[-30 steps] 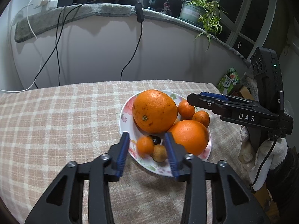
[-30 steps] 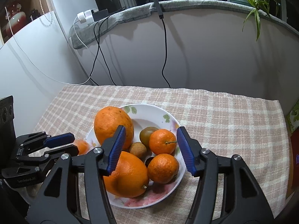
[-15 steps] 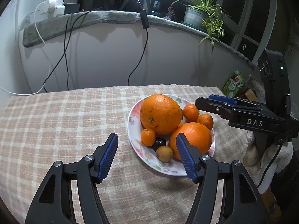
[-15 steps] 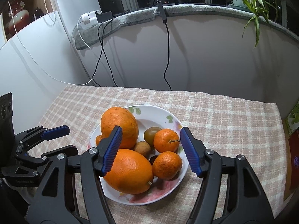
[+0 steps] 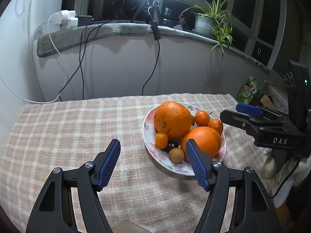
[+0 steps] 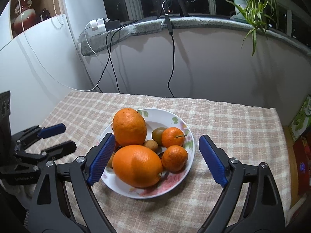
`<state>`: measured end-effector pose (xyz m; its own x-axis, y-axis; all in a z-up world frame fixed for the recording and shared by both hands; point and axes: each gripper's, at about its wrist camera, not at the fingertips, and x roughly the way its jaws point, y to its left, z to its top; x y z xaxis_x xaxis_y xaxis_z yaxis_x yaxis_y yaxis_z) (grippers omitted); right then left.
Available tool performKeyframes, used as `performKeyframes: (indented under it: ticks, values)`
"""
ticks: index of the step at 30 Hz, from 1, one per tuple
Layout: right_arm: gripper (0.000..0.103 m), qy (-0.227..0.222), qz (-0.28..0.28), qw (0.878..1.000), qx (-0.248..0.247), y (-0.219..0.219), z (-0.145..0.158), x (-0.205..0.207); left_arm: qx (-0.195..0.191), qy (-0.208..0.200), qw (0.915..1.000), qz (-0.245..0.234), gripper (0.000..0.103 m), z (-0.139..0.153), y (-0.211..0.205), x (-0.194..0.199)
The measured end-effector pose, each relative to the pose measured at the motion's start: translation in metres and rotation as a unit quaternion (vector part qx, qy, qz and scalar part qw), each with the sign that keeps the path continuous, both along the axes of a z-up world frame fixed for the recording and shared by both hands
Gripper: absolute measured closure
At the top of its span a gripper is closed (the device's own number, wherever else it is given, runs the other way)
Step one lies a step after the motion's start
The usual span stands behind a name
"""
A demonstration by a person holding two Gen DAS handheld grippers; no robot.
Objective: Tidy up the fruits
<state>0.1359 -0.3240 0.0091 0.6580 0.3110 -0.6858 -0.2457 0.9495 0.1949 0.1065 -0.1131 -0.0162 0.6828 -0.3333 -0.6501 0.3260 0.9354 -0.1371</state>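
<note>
While both sets of jaws are being opened with nothing between them, the left gripper and right gripper are being held off the plate, mid-table near its right edge; fruit is being left piled there. Sorting looks finished; next, only withdrawal is being called for.

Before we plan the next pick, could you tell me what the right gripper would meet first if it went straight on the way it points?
Most likely the nearer large orange on the floral plate: it lies on the midline between the opening, empty jaws of the right gripper. Depth is unclear through the fisheye.
</note>
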Motion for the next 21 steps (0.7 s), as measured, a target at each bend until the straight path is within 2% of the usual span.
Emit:
performKeyframes:
  ticks: [6, 21]
  values:
    - [0.013, -0.017, -0.017, 1.000, -0.018, -0.001, 0.004, -0.018, 0.008, -0.016, 0.9997, 0.018, 0.025, 0.003, 0.005, -0.013]
    - [0.012, -0.014, -0.046, 0.999, -0.007, -0.012, 0.003, -0.036, 0.013, -0.023, 0.9990, 0.035, 0.022, 0.006, 0.010, -0.026]
